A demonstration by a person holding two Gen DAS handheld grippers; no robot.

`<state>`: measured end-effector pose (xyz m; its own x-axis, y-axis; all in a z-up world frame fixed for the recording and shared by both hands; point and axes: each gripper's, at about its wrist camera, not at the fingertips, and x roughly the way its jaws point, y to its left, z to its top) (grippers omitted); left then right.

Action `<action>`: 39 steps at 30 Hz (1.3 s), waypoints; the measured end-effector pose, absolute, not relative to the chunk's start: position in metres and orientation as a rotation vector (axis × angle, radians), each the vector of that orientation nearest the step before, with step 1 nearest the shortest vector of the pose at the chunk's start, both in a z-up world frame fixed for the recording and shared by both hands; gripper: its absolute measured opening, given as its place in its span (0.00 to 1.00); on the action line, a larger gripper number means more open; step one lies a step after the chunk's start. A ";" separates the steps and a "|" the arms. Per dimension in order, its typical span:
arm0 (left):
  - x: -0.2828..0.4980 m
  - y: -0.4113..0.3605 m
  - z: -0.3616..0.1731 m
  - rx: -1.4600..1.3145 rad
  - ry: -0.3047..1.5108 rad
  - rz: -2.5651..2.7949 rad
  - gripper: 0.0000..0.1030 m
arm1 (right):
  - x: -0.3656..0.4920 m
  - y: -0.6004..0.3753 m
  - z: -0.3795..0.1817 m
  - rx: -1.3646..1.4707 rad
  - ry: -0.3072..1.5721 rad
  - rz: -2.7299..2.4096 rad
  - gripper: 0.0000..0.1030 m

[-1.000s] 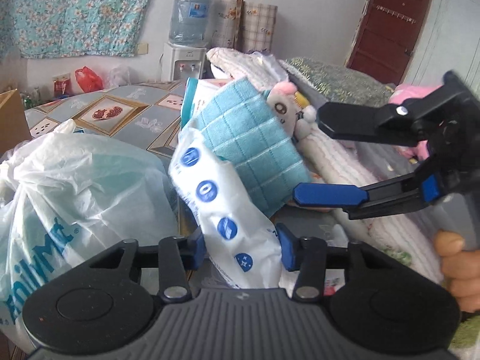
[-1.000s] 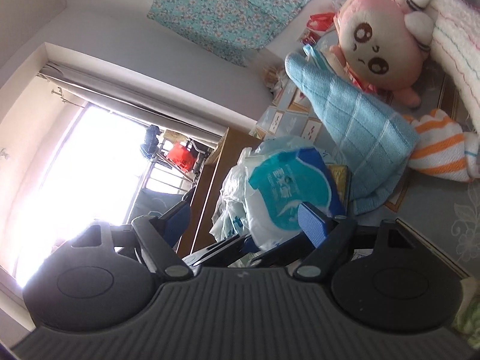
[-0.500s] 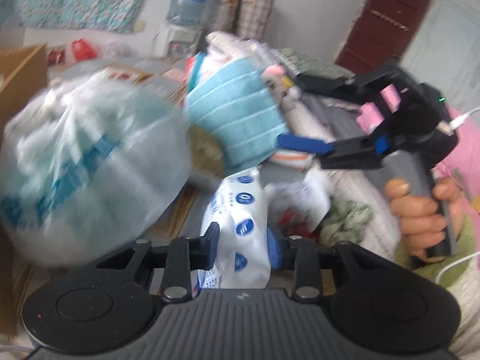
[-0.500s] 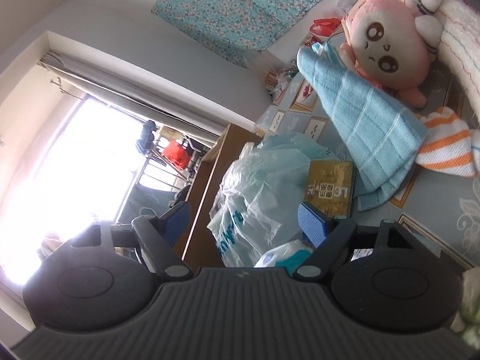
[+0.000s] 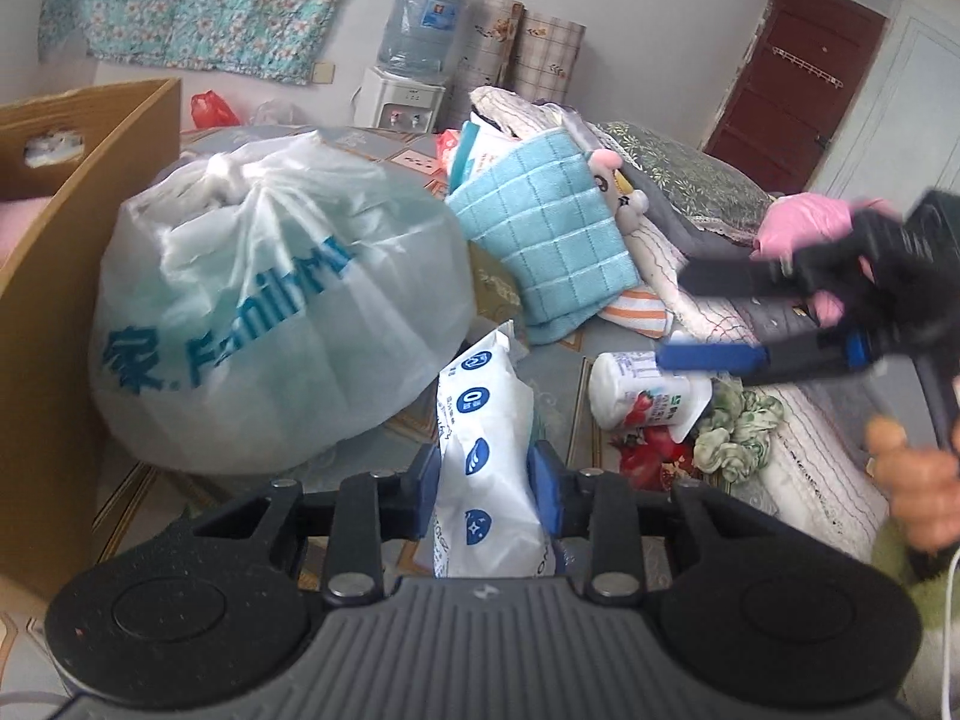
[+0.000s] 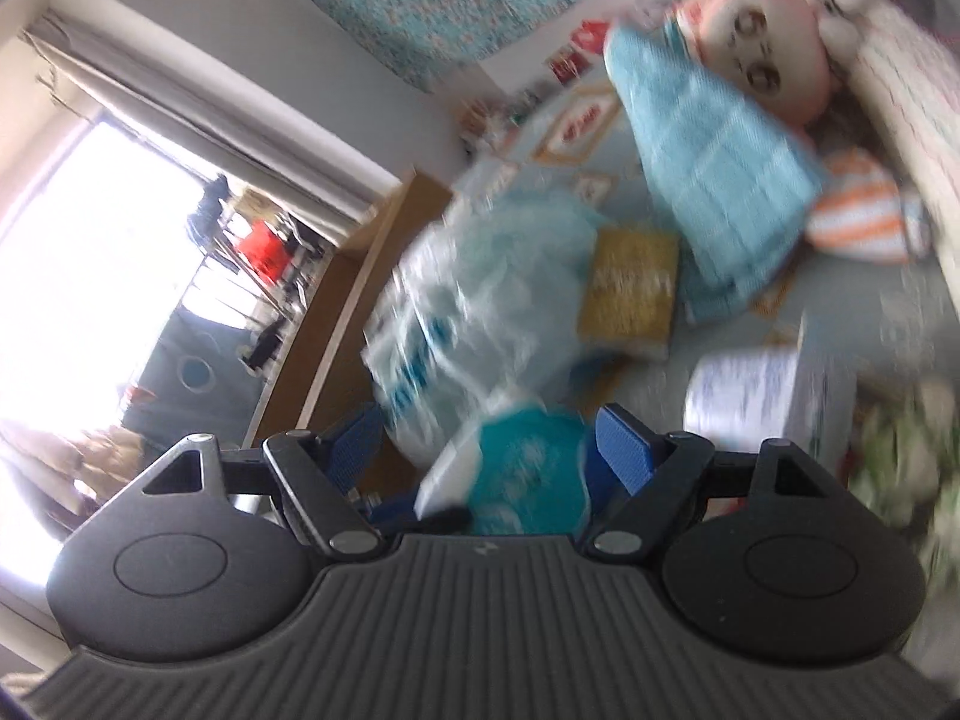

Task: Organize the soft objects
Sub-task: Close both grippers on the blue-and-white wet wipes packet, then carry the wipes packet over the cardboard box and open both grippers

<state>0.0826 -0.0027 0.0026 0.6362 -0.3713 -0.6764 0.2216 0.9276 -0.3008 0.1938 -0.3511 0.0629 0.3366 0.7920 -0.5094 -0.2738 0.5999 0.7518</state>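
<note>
My left gripper (image 5: 487, 474) is shut on a white tissue pack with blue round marks (image 5: 486, 468), held low over the patterned table. My right gripper (image 5: 690, 318) is open and empty, to the right above a white yogurt bottle (image 5: 636, 390); its own view (image 6: 489, 438) is blurred, with the tissue pack's teal end (image 6: 522, 468) between its spread fingers. A blue checked towel (image 5: 546, 240) leans on a pink plush doll (image 6: 762, 60). A striped orange cloth (image 5: 636, 312) and a green scrunchie (image 5: 738, 432) lie near the bottle.
A big white tied plastic bag (image 5: 270, 312) fills the left middle. A brown cardboard box (image 5: 54, 240) stands at the far left. A gold packet (image 6: 630, 288) lies beside the bag. Folded blankets (image 5: 720, 312) and a pink bundle (image 5: 804, 228) crowd the right.
My left gripper has drawn back and down with the tissue pack, away from the towel. My right gripper has swung down towards the yogurt bottle and still moves.
</note>
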 end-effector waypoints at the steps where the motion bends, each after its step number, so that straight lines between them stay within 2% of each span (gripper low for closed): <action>1: 0.080 0.001 0.002 -0.201 0.812 -0.332 0.33 | 0.188 -0.347 0.058 0.605 1.021 0.744 0.76; 5: 0.077 0.015 -0.006 -0.181 0.835 -0.267 0.32 | 0.174 -0.333 0.030 0.631 1.103 0.707 0.72; 8: 0.078 0.028 -0.014 -0.235 0.879 -0.275 0.43 | 0.171 -0.327 0.010 0.675 1.155 0.675 0.68; 11: 0.078 0.035 -0.017 -0.253 0.885 -0.269 0.60 | 0.172 -0.321 -0.001 0.698 1.188 0.656 0.67; 13: 0.079 0.037 -0.018 -0.260 0.880 -0.246 0.62 | 0.173 -0.316 -0.006 0.700 1.201 0.648 0.66; 19: 0.090 0.033 -0.025 -0.280 0.900 -0.302 0.60 | 0.182 -0.303 -0.015 0.741 1.220 0.662 0.60; 21: 0.093 0.030 -0.027 -0.290 0.899 -0.339 0.47 | 0.184 -0.300 -0.017 0.756 1.219 0.679 0.58; 24: 0.093 0.025 -0.025 -0.272 0.885 -0.331 0.38 | 0.185 -0.297 -0.023 0.806 1.213 0.695 0.56; 32: 0.078 0.017 -0.008 -0.230 0.836 -0.346 0.35 | 0.169 -0.299 -0.008 0.811 1.147 0.713 0.53; 39: 0.051 0.018 0.036 -0.168 0.697 -0.324 0.34 | 0.161 -0.295 0.039 0.778 1.036 0.794 0.53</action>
